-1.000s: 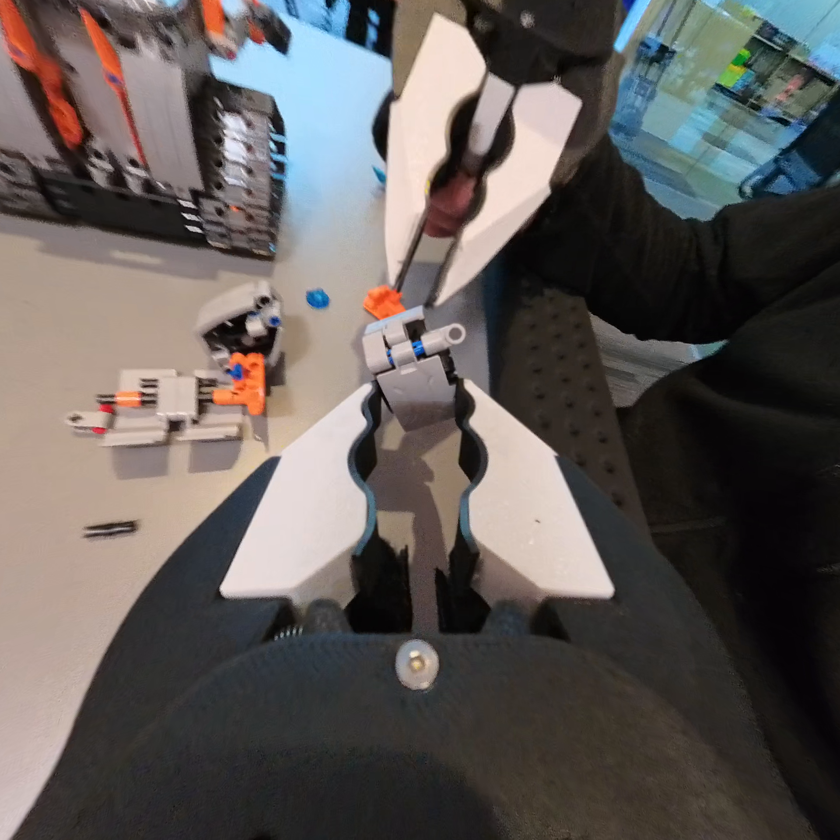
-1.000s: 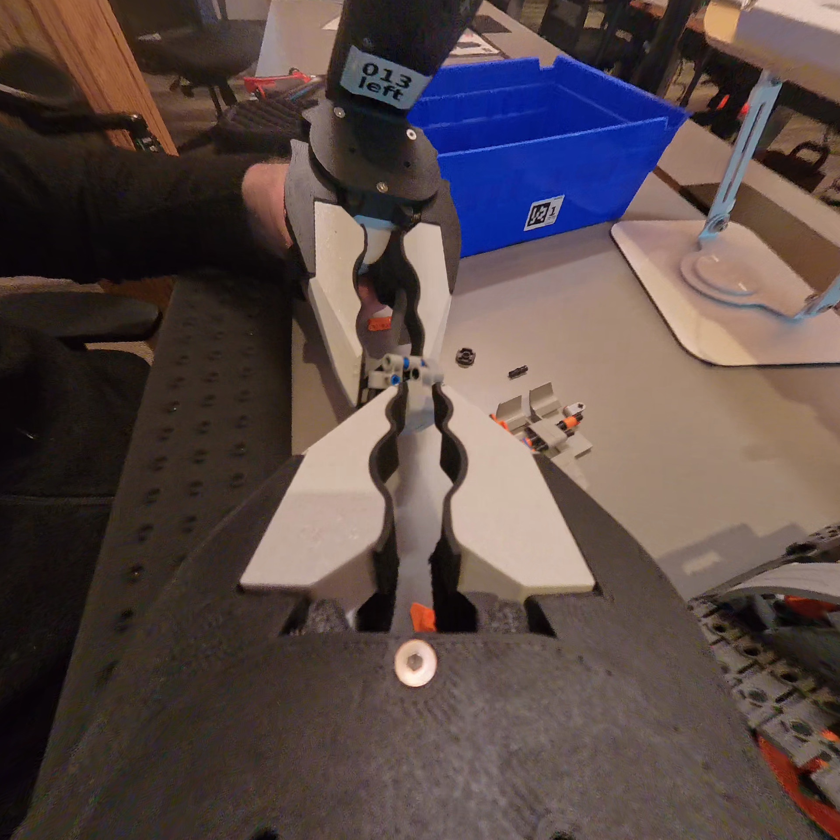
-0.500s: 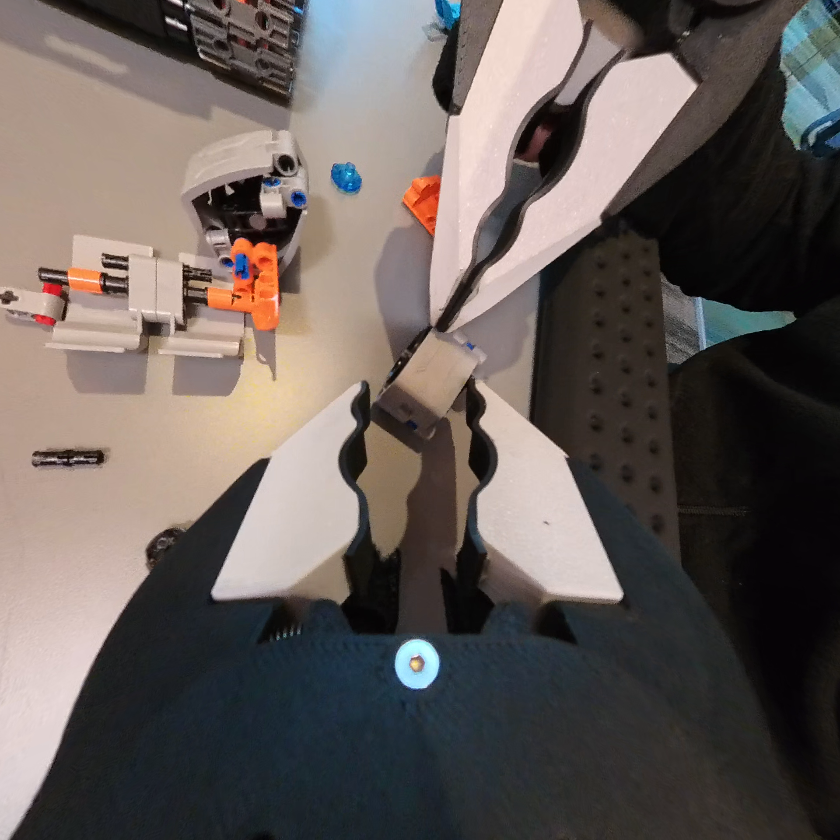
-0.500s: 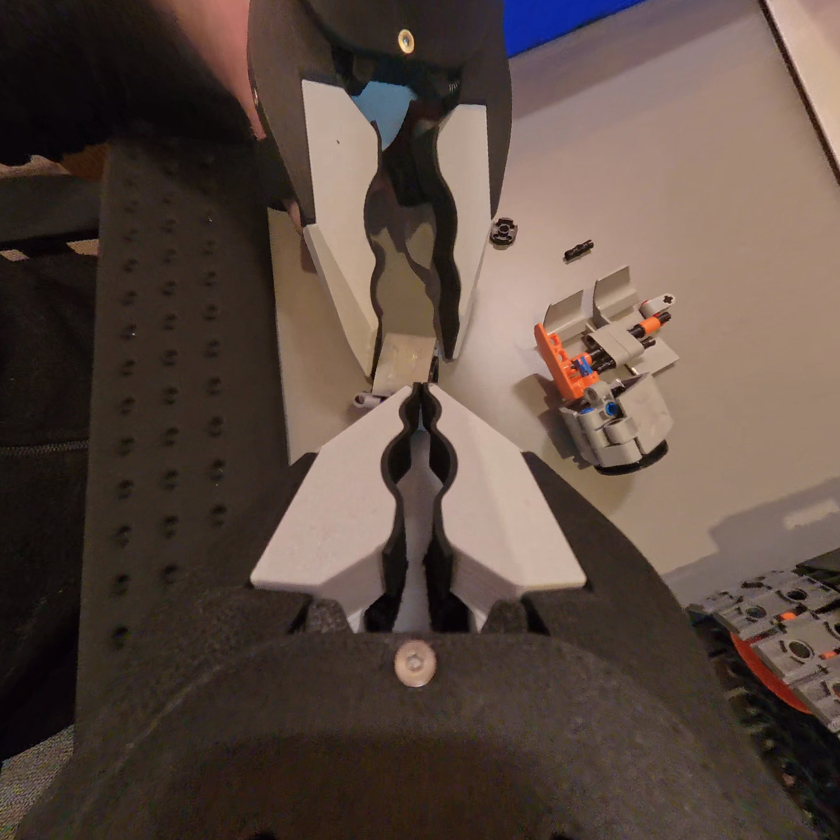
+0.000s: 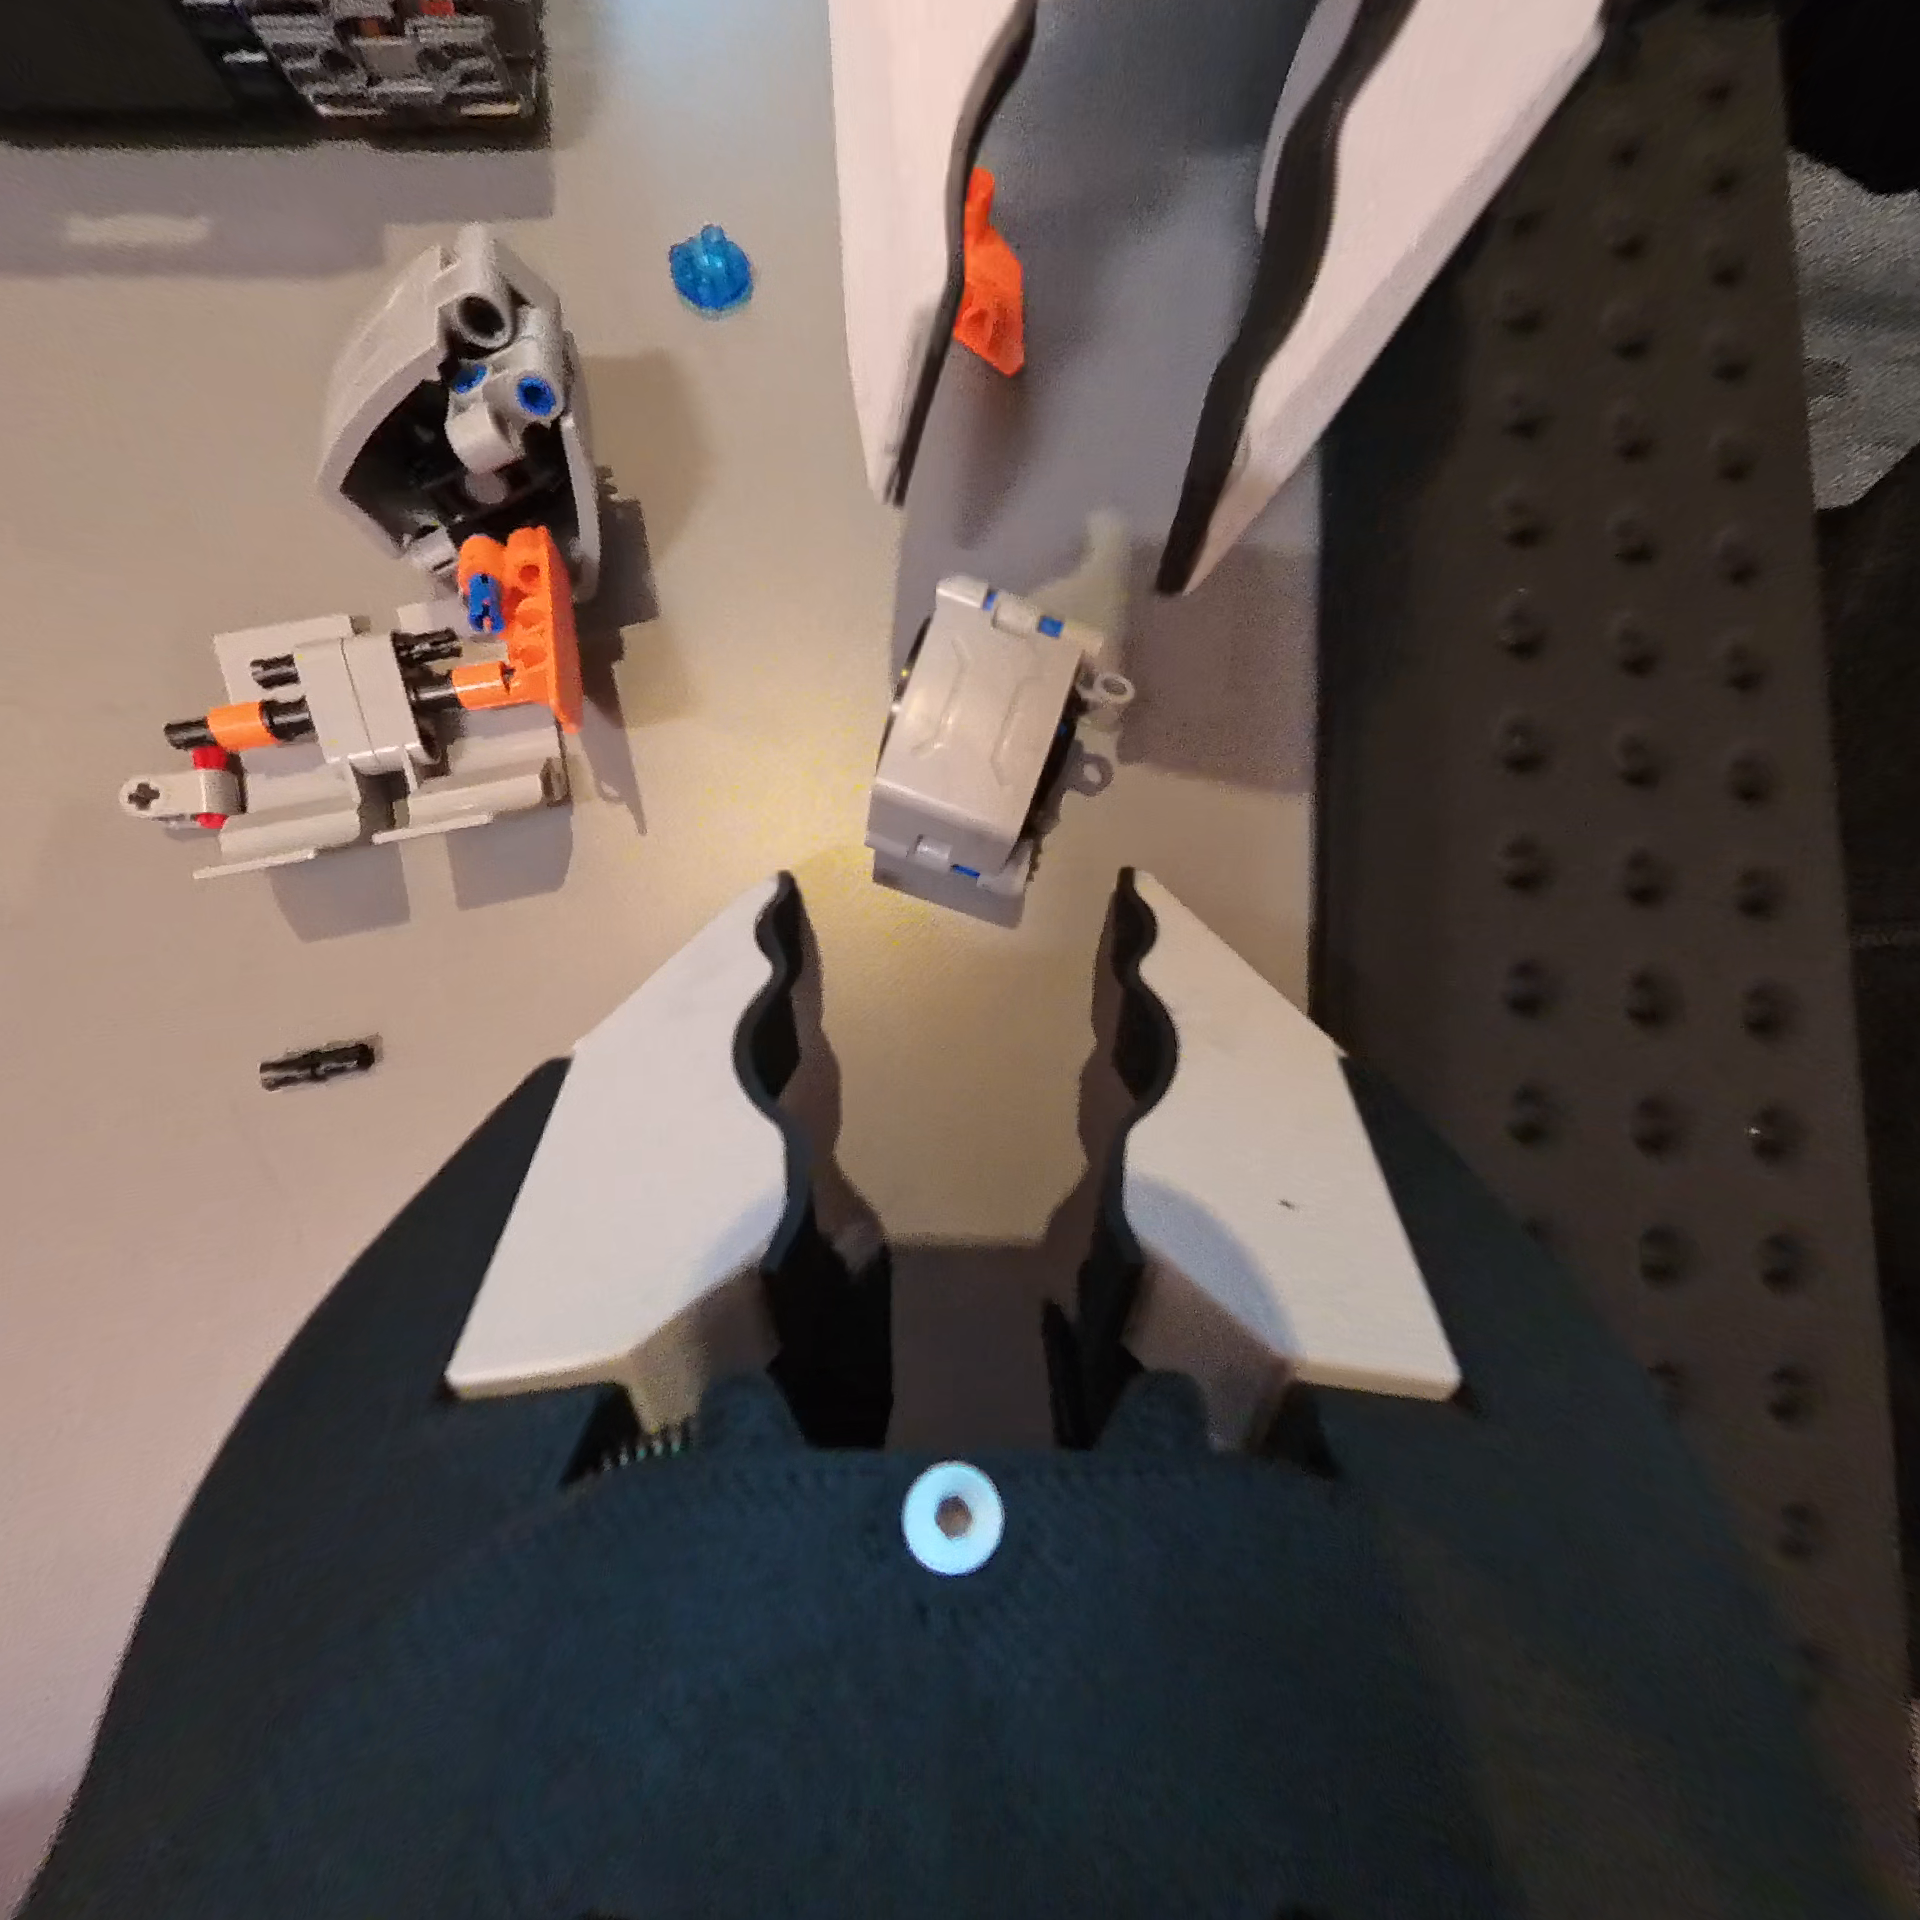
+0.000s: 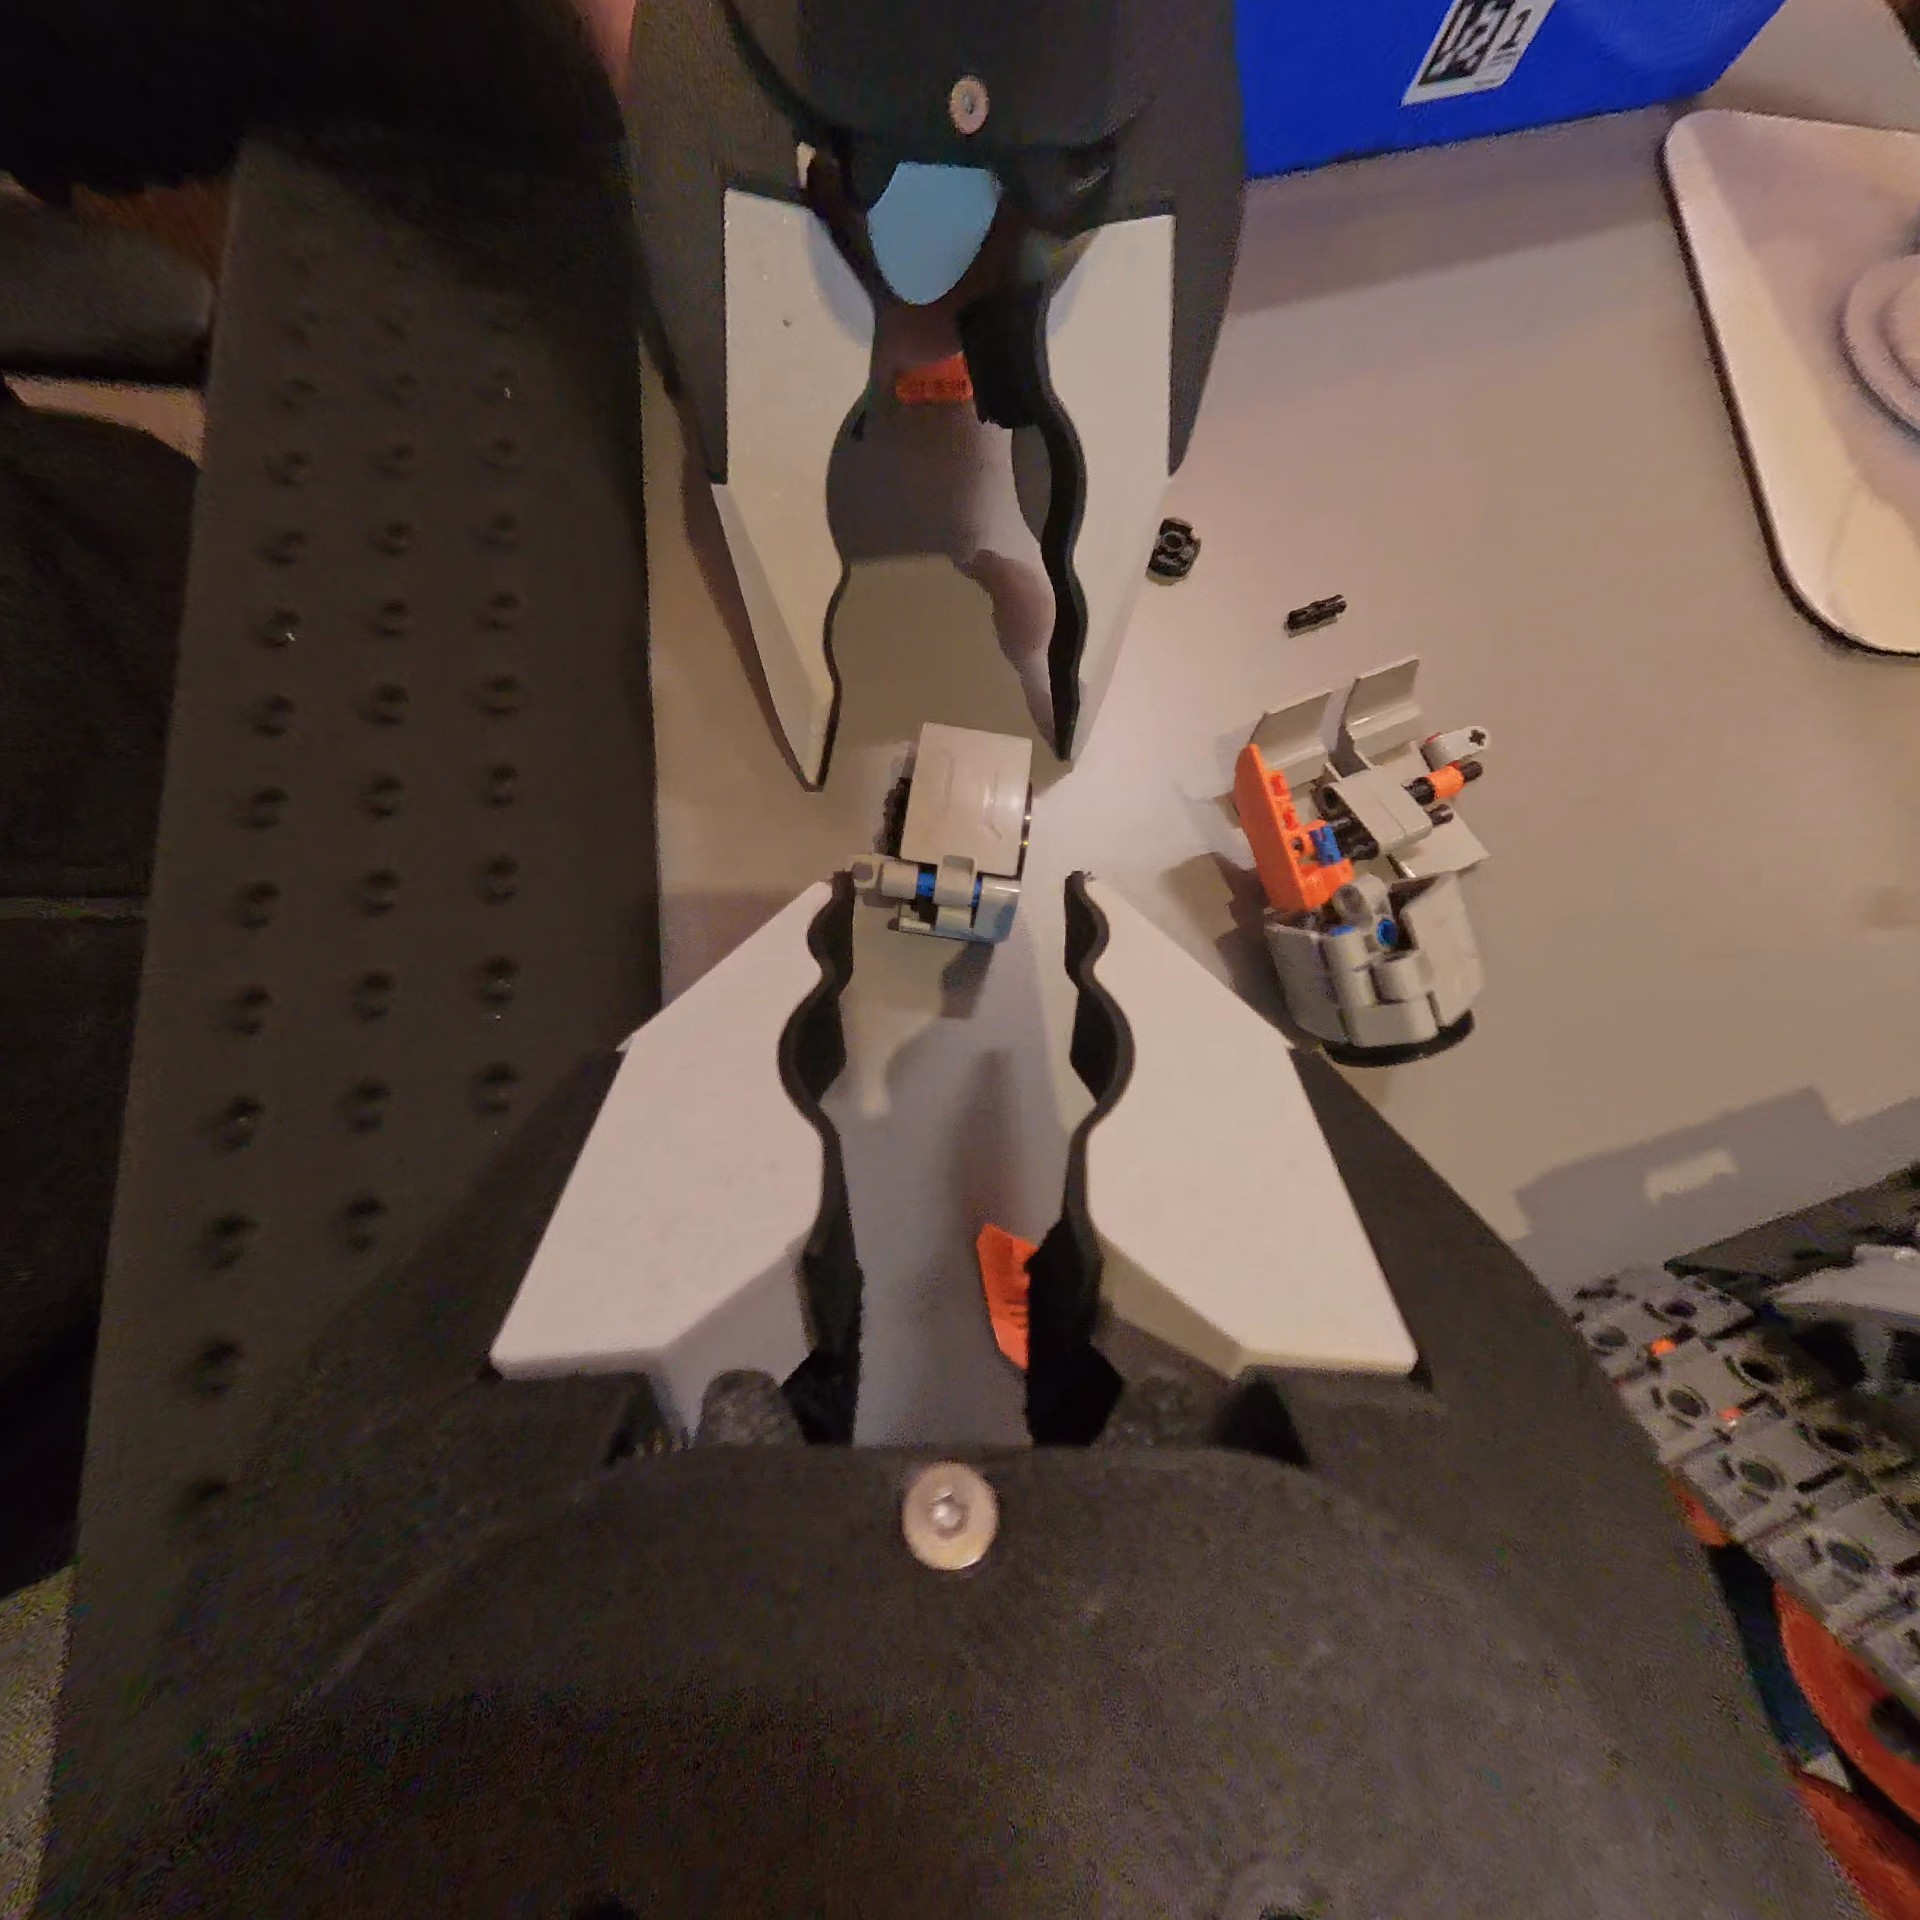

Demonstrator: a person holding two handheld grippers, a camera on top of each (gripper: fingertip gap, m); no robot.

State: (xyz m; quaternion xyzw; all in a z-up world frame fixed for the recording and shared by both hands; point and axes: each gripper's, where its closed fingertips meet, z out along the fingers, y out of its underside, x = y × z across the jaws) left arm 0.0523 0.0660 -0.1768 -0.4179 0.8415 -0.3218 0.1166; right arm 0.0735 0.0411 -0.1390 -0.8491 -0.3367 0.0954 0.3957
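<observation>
- Left tool (image 5: 951, 894): jaws spread wide, gripping nothing, tips just short of the grey brick piece (image 5: 977, 743).
- That piece lies loose on the worktop (image 5: 156, 1091), between both tools.
- Right tool (image 6: 951, 894): also wide and empty, facing it; an orange part (image 6: 1006, 1294) lies on the worktop under its jaws.
- Farther left, a larger assembly (image 5: 416, 644) and a blue stud (image 5: 711, 272) lie apart.

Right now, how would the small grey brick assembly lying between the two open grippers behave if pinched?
The grey brick assembly looks rigid and probably light. Its smooth curved panel may slip between fingers. Protruding pins and clipped joints could pop apart under a hard squeeze.
</observation>
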